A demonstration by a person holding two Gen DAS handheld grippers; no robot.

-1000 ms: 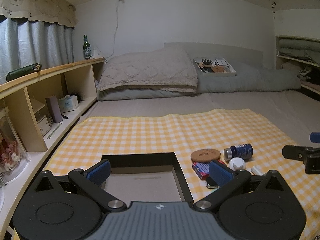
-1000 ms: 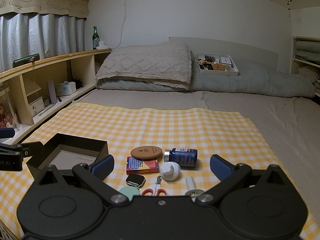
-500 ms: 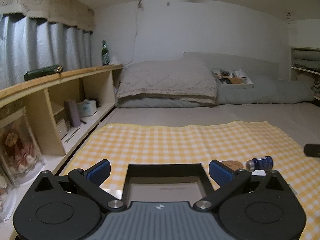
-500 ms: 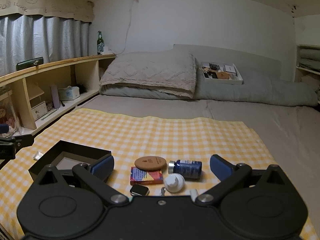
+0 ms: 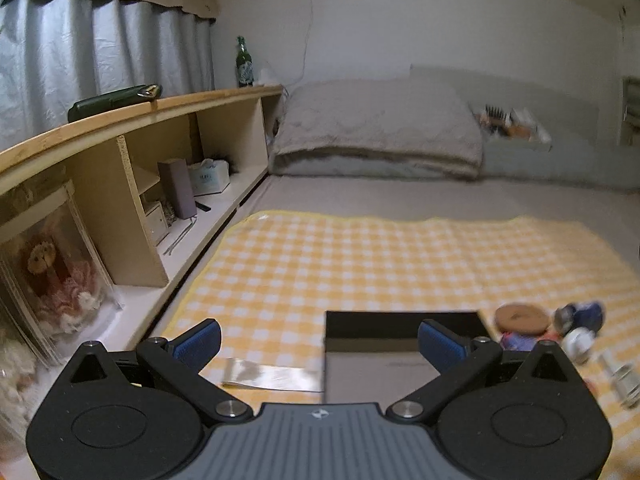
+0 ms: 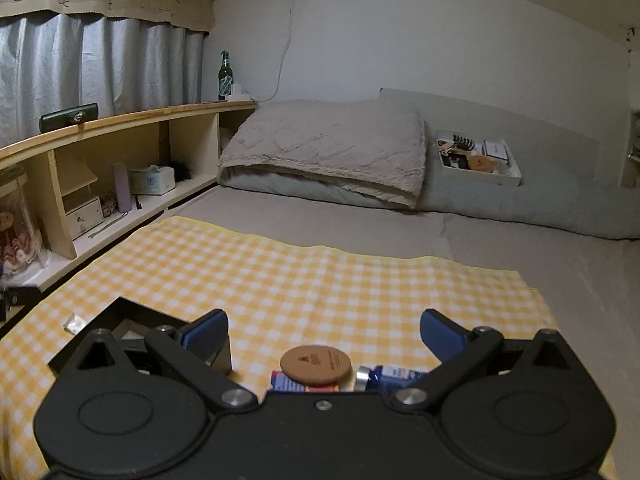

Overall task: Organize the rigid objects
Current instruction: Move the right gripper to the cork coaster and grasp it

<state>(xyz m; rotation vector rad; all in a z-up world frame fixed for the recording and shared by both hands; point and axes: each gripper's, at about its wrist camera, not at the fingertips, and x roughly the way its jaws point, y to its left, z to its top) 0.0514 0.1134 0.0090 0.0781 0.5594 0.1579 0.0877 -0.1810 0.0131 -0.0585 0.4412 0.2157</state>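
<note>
Both cameras have swung left since a second ago, so the yellow checked cloth [image 6: 320, 280] fills the middle and the black box [image 5: 400, 340] now sits lower center-right in the left view. Left gripper [image 5: 320, 340] and right gripper [image 6: 322, 332] are spread wide, holding nothing. The cork coaster [image 6: 315, 364] and blue bottle [image 6: 394, 374] slid to the right view's bottom edge, so no sorting has started, I reckon.

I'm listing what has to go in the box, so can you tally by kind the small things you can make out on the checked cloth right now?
Cork coaster: 1
Blue bottle lying on its side: 1
Red and blue packet: 1
White round thing: 1
Clear wrapper: 1
Black box: 1
Total: 6. Further things at the left view's right edge are too blurred to name.
</note>
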